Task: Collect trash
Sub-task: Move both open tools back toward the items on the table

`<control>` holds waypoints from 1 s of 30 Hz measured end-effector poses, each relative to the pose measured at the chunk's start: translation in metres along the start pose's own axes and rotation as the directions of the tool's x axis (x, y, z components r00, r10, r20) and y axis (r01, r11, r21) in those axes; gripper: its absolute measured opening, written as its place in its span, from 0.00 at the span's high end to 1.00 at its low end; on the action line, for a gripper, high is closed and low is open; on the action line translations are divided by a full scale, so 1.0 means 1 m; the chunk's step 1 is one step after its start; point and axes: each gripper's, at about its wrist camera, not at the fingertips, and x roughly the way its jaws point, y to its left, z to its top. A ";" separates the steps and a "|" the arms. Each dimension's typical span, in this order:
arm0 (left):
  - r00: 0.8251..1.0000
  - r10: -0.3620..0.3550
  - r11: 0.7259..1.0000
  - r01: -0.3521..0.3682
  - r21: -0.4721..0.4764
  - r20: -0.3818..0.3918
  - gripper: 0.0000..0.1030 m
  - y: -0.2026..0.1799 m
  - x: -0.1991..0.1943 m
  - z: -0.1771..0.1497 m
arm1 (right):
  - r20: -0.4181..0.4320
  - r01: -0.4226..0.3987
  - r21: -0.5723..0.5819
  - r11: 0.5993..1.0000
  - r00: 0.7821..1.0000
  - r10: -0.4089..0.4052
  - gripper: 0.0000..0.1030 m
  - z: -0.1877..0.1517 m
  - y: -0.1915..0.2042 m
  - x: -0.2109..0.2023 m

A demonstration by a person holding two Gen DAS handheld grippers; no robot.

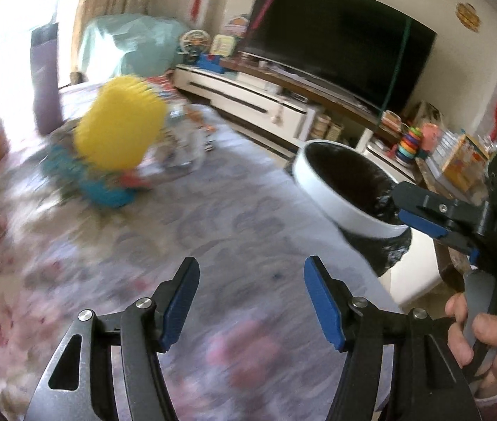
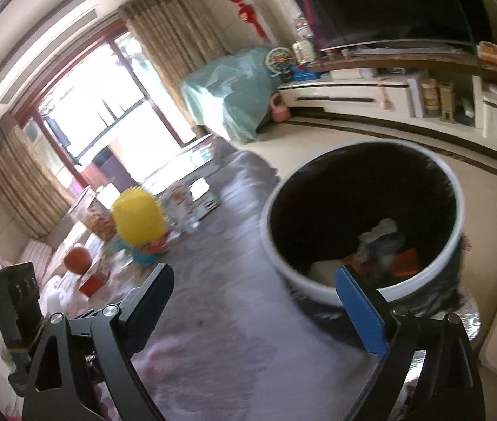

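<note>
surface: patterned grey-pink rug (image 1: 213,217), blurred | room: TV (image 1: 336,42) over white cabinet (image 1: 248,98) | white-rimmed bin (image 2: 364,224) holds trash | left gripper (image 1: 252,298) fingers apart, empty | right gripper (image 2: 255,301) fingers apart, empty

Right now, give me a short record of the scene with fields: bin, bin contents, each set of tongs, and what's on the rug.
bin: white trash bin with black liner, standing at the rug's edge
bin contents: crumpled pale and orange trash at the bottom
left tongs: open, empty, over the rug
right tongs: open, empty, at the bin's rim
on rug: yellow toy, blurred
</note>
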 end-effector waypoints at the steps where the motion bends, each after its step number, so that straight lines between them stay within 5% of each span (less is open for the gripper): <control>1: 1.000 0.005 1.000 -0.005 -0.017 0.002 0.40 0.005 -0.004 -0.004 | -0.004 -0.017 -0.003 1.000 1.000 0.017 0.08 -0.003 0.005 0.003; 30: 0.985 0.174 0.963 -0.170 -0.211 0.002 0.38 0.109 -0.077 -0.044 | -0.147 -0.145 -0.088 0.986 0.980 0.131 0.08 -0.038 0.095 0.073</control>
